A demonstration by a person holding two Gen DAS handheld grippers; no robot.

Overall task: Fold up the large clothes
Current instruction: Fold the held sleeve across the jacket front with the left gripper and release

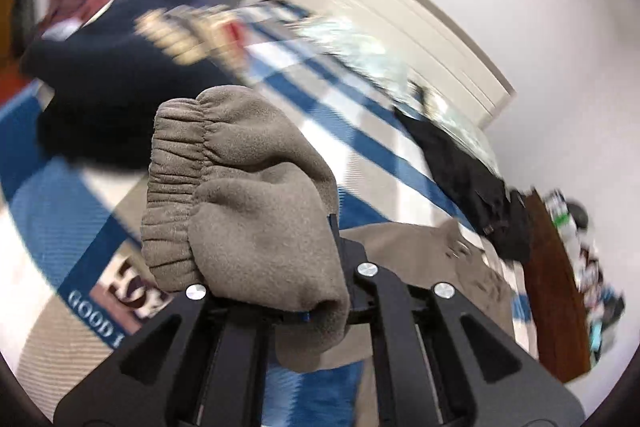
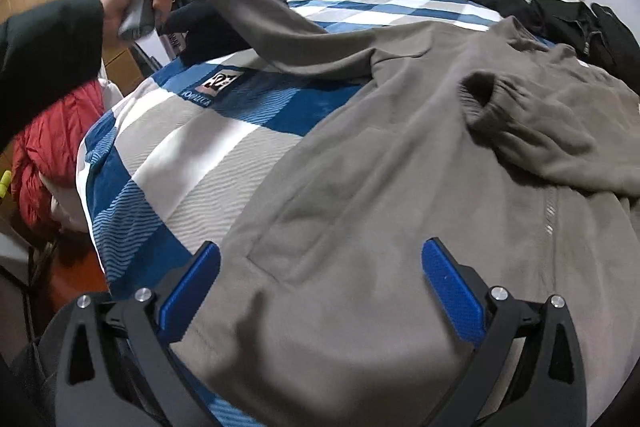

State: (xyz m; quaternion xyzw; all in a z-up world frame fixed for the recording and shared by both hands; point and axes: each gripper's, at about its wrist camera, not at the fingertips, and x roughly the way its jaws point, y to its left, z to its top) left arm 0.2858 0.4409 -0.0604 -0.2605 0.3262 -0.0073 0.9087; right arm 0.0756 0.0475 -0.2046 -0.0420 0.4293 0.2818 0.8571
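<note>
With its jaws clenched on the ribbed cuff (image 1: 176, 187) of one sleeve (image 2: 288, 35), the left gripper (image 1: 320, 307) holds that sleeve raised off the bedspread (image 2: 192, 147), toward 10 o'clock in the right wrist view. Spread wide with nothing between its blue pads (image 2: 192, 291), the right gripper (image 2: 320, 291) hovers over the hem at 6 o'clock. At centre the grey sweatshirt (image 2: 360, 187) lies flat on the bed, its other sleeve (image 2: 520, 131) already crossed over the chest at 2 o'clock. Step in hand, as judged: folding in the second sleeve. The next move calls for carrying the cuff across the body and laying it flat.
</note>
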